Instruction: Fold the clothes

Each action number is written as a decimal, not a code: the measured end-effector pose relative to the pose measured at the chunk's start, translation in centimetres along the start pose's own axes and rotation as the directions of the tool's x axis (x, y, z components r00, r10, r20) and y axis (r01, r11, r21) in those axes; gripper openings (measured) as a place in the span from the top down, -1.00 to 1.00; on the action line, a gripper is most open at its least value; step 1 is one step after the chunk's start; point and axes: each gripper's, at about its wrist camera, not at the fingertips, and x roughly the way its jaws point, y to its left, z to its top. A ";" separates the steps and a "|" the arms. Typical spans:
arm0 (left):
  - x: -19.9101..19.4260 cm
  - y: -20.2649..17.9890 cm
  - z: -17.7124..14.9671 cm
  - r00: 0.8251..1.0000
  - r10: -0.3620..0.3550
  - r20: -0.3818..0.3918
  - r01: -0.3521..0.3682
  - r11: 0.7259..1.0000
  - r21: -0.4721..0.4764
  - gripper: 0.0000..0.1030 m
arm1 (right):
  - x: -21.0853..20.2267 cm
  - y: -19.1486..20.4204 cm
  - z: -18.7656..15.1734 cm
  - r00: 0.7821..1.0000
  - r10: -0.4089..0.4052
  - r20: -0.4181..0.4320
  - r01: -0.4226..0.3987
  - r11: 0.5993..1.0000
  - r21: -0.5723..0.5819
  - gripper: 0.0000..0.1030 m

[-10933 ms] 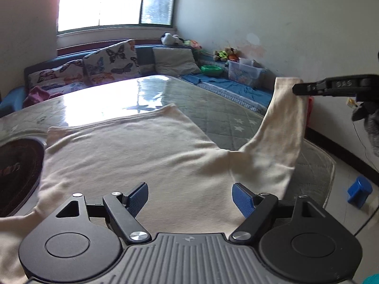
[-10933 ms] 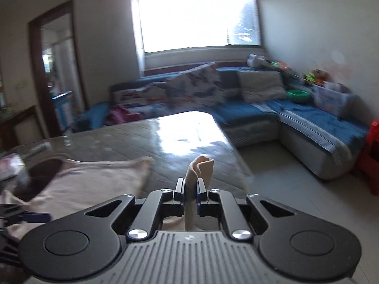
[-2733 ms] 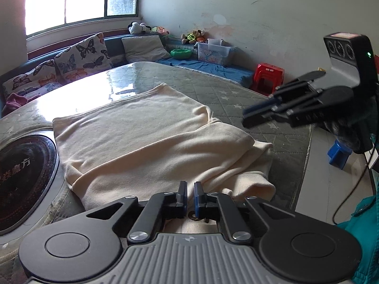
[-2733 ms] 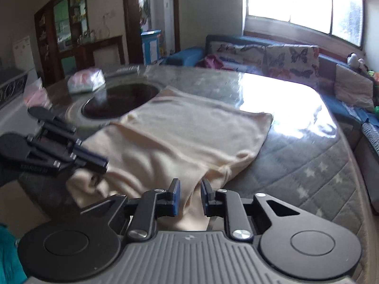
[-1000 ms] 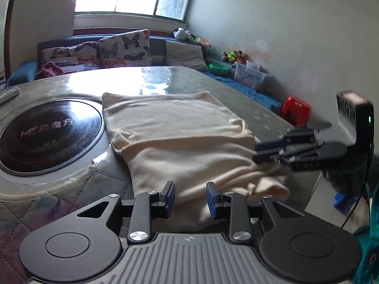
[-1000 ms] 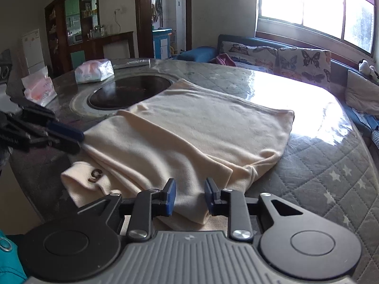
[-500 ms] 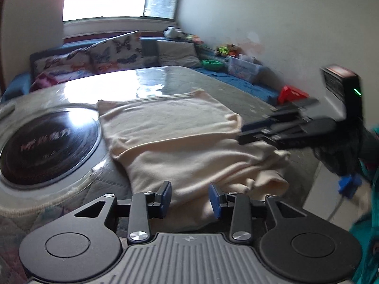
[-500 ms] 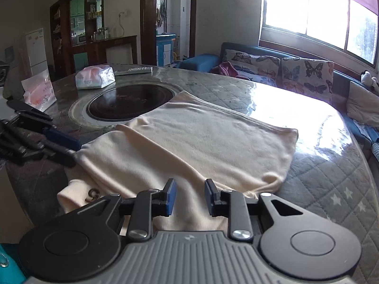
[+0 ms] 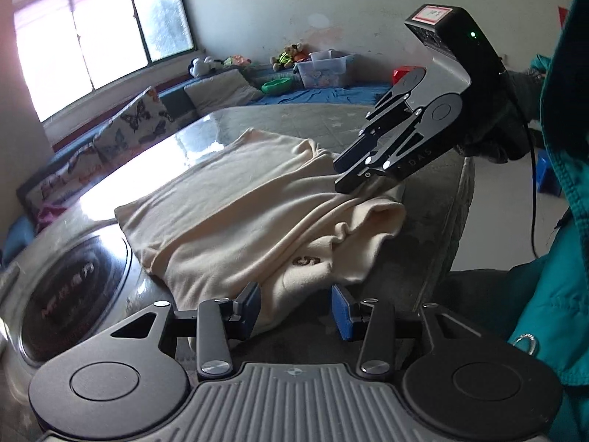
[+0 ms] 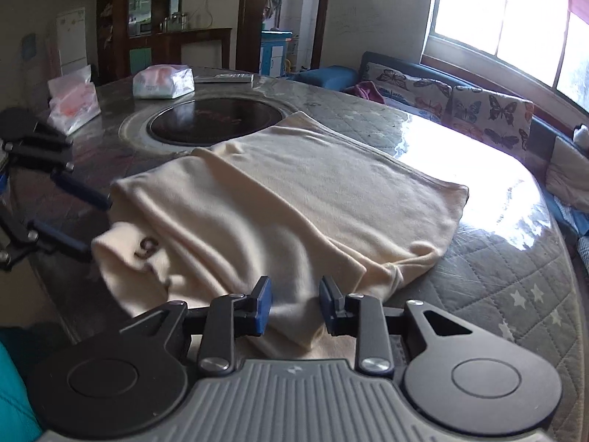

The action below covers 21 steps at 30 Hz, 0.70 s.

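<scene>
Our left tool [image 9: 296, 309] has its blue pads parted and opening wider, with the near hem of the cream garment [image 9: 257, 206] lying between them but not pinched; our right tool [image 10: 294, 304] is also parted, jaws easing open, poised over the garment's near edge with cloth below the pads and nothing clamped. The garment lies partly folded on the quilted desk [image 10: 515, 294], its sleeves laid in across the body, the near end bunched and drooping at the desk's edge beside a small brown mark [image 9: 307, 260], the far end flat toward the window. To its side sits the dark round hotplate [image 10: 217, 119]. We judge the step in hand to be taking the two near corners for the fold away from us. To do it well, we should set each tool at the outer corners, well apart, bite through every layer so the tucked sleeves do not slip out, close both at once, lift evenly, and lay the near end level on the far hem.
</scene>
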 end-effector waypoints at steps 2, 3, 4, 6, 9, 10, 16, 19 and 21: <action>0.4 -0.4 0.1 1.000 -0.014 0.009 0.014 1.000 0.019 0.12 | -0.5 0.0 -0.2 1.000 -0.011 0.005 0.011 1.000 0.001 0.40; 0.7 -0.6 0.1 1.000 -0.017 0.009 0.017 0.999 0.028 0.12 | -0.7 -0.1 -0.2 1.000 -0.019 0.008 0.019 1.000 0.005 0.37; 1.0 -0.8 0.1 1.000 -0.016 0.007 0.016 0.999 0.042 0.12 | -0.9 -0.2 -0.3 1.000 -0.027 0.010 0.027 1.000 0.010 0.36; 1.4 -1.3 0.1 1.000 -0.009 0.014 0.008 0.997 0.071 0.12 | -1.2 -0.3 -0.3 0.999 -0.034 0.013 0.034 0.999 0.015 0.36; 1.7 -1.6 0.1 0.999 -0.018 0.028 0.015 0.996 0.091 0.17 | -2.2 0.0 -0.4 0.999 -0.037 0.020 0.037 0.999 -0.006 0.36; 1.8 -1.6 0.1 0.999 -0.017 0.032 0.014 0.996 0.093 0.21 | -2.5 0.2 -0.4 0.999 -0.033 0.022 0.034 0.999 -0.019 0.36; 1.9 -0.7 0.9 0.998 -0.001 0.066 0.000 1.000 0.019 0.73 | -4.3 1.5 -0.8 1.000 0.007 0.022 -0.005 0.994 -0.112 0.12; 1.9 0.8 1.9 0.996 0.006 0.089 0.000 0.998 -0.058 0.80 | -4.9 2.2 -1.1 0.999 0.052 0.011 -0.050 0.988 -0.148 0.02; 2.2 1.9 2.7 0.996 0.002 0.094 0.009 0.993 -0.115 0.81 | -5.1 2.7 -1.2 0.997 0.071 0.014 -0.067 0.982 -0.175 -0.05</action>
